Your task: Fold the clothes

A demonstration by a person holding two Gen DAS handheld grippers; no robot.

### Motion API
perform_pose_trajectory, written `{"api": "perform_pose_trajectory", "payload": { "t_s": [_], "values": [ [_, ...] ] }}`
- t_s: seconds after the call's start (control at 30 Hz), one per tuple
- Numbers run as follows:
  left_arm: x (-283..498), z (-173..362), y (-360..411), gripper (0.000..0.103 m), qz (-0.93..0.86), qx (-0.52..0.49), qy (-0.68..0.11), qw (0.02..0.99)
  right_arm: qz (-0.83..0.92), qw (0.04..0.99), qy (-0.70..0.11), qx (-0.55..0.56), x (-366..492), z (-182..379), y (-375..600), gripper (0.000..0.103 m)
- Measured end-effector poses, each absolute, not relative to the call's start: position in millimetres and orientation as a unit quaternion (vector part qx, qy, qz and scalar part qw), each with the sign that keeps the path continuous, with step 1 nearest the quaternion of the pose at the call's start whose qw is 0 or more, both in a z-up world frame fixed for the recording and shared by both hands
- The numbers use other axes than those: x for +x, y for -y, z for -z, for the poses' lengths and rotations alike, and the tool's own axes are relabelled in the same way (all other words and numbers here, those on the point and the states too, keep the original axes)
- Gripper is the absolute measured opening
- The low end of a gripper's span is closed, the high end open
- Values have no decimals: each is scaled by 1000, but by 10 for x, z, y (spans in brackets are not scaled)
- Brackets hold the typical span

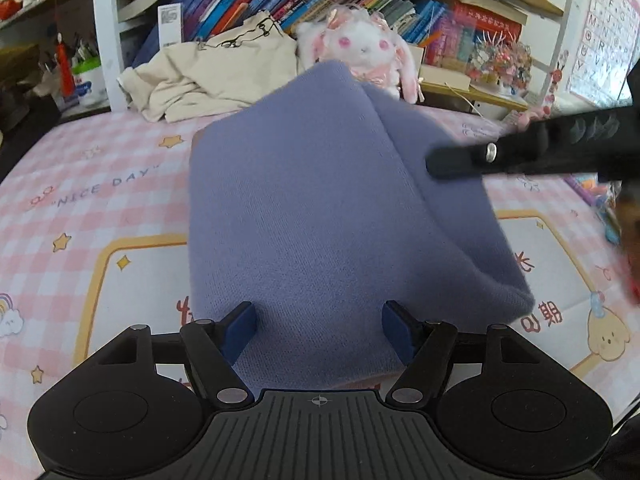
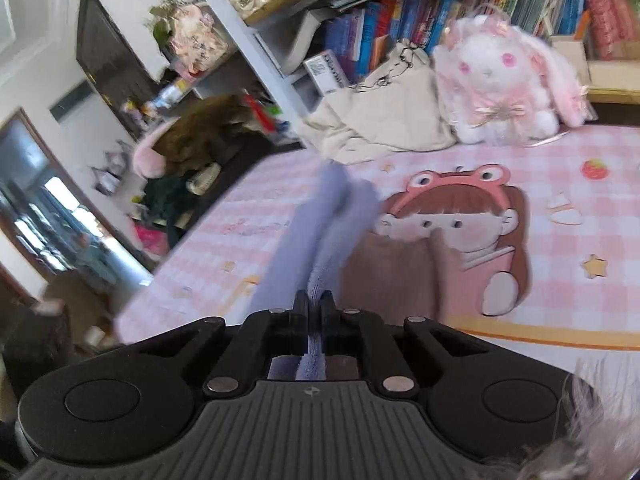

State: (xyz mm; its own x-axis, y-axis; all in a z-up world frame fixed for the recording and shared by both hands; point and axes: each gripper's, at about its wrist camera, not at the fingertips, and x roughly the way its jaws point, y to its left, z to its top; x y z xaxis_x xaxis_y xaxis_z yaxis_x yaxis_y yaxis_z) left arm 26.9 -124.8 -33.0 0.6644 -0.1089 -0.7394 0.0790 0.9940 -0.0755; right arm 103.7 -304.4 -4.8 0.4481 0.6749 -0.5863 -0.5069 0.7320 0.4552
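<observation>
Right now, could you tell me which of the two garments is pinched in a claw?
The lavender knit garment: the right claw is shut on its edge. The beige garment lies crumpled, untouched, beside the plush rabbit.

A lavender knit garment (image 1: 320,208) with a fine ribbed, matt, soft weave. Beneath it a smooth printed pink-checked table mat (image 1: 100,184). The left gripper (image 1: 319,330) is matt black plastic with blue rubbery pads and shiny metal pins. A fluffy plush rabbit (image 2: 500,76) sits beside crumpled beige cotton cloth (image 2: 380,120).
</observation>
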Motion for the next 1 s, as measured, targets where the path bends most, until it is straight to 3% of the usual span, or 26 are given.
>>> {"api": "perform_pose_trajectory", "payload": {
  "t_s": [0.1, 0.23, 0.3, 0.33, 0.43, 0.47, 0.5, 0.53, 0.7, 0.8, 0.93, 1.0],
  "values": [
    [280, 331, 1290, 75, 61, 2, -407, 911, -271, 824, -484, 118, 1331, 478, 3046, 8],
    [244, 208, 1221, 75, 58, -8, -398, 916, -271, 813, -486, 173, 1415, 440, 3203, 16],
    [190, 124, 1111, 75, 50, -40, -378, 924, -285, 810, -476, 192, 1437, 359, 3239, 50],
    [166, 87, 1053, 75, 48, -56, -368, 927, -292, 805, -475, 203, 1458, 345, 3239, 53],
    [195, 86, 1005, 74, 52, -67, -364, 927, -300, 789, -497, 202, 1526, 393, 3107, 53],
    [220, 103, 1012, 74, 56, -65, -368, 926, -299, 791, -498, 192, 1533, 394, 3045, 47],
    [260, 143, 1048, 73, 60, -55, -378, 922, -298, 794, -498, 182, 1539, 395, 2982, 19],
    [307, 198, 1096, 70, 62, -43, -394, 916, -307, 803, -483, 165, 1484, 326, 2952, 5],
    [358, 318, 1182, 67, 61, -13, -413, 909, -353, 856, -371, 74, 1079, -33, 2968, 6],
    [351, 338, 1176, 68, 63, -18, -414, 908, -287, 850, -439, 54, 1247, 328, 2966, 6],
    [332, 328, 1222, 69, 61, -3, -412, 909, -266, 837, -468, 101, 1341, 478, 3039, 8],
    [315, 305, 1197, 70, 56, -12, -408, 911, -258, 843, -459, 105, 1318, 346, 3067, 19]
  ]
}}
